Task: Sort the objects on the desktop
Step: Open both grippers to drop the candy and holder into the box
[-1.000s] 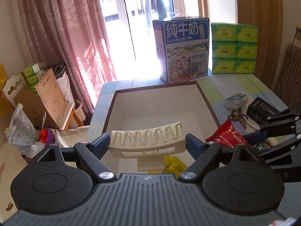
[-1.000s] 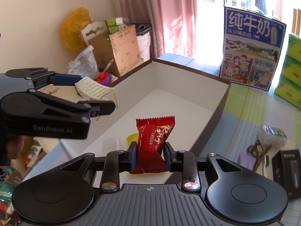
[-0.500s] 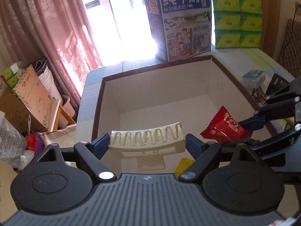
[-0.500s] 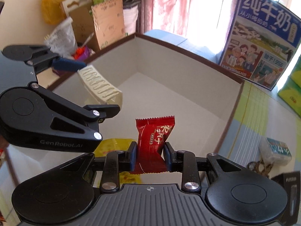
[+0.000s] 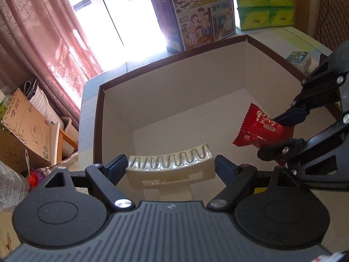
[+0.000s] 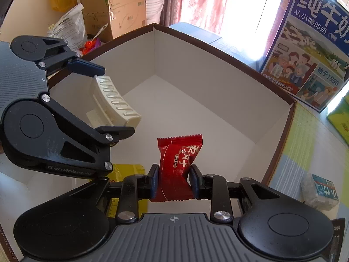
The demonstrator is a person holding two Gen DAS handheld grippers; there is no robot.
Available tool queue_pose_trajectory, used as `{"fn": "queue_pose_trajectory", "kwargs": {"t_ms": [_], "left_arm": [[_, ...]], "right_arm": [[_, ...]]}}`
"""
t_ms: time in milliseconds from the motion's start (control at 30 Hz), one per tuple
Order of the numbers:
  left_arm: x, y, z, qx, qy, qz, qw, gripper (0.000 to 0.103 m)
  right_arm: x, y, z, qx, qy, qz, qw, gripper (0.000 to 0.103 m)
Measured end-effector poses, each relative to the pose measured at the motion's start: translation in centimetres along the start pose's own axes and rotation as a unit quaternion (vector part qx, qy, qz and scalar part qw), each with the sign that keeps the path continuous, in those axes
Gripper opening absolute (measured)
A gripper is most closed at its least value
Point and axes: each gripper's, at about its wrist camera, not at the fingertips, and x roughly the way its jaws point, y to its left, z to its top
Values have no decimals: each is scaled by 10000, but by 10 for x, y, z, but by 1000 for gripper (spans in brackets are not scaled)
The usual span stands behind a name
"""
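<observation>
Lower than a second ago, over the open box: left gripper clamped wide on the cream hair claw clip, right gripper pinching the red snack packet. Beyond the far rim, milk carton; pink curtains left.

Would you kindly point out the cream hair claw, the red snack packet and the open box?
cream hair claw [image 5: 170,163], left wrist view, on its toothed top.
red snack packet [image 6: 177,163], right wrist view, on its printed front.
open box [image 6: 196,69], right wrist view, on its far inner wall.
</observation>
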Motion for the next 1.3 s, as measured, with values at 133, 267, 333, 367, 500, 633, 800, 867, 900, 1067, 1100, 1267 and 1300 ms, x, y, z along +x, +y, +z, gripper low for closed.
{"fn": "queue_pose_trajectory", "kwargs": {"t_ms": [133, 267, 333, 367, 500, 633, 800, 867, 900, 1067, 1100, 1267, 1300], "left_arm": [[4, 1, -2, -55, 72, -30, 10000, 84], [5, 3, -2, -80, 85, -32, 9999, 85], [4, 4, -1, -96, 84, -32, 9999, 86], [3, 4, -1, -99, 83, -17, 9999, 86], [0, 7, 0, -166, 74, 9, 9998, 86], [-6, 11, 0, -295, 30, -18, 9996, 86], [-20, 16, 1, -415, -55, 17, 9991, 90], [-27, 18, 0, -543, -72, -12, 9985, 91], [-30, 19, 0, -617, -60, -23, 9981, 91], [-51, 19, -5, -860, -43, -56, 9963, 96], [-56, 18, -6, -889, -52, -3, 9960, 97], [-79, 16, -14, -1154, -38, 65, 9933, 98], [-84, 16, -15, -1194, -29, 79, 9928, 98]], "right_arm": [[2, -1, 1, -9, 4, 3, 10000, 27], [3, -1, 2, -5, -1, 16, 10000, 27], [3, 0, 3, -5, -13, 27, 10000, 27], [3, -1, 3, 1, -28, 37, 10000, 27], [1, -2, 1, -4, -150, 12, 9999, 27], [-5, -2, -1, 17, -333, 105, 9994, 39], [-21, 7, -9, -183, -676, 84, 9975, 79], [-26, 9, -12, -152, -704, 89, 9974, 88], [-28, 10, -14, -99, -732, 76, 9972, 91], [-48, 12, -27, 133, -936, 60, 9955, 101], [-52, 12, -29, 176, -967, 75, 9951, 101], [-72, 16, -39, 394, -1061, 150, 9935, 101], [-76, 18, -41, 432, -1067, 156, 9932, 101]]}}
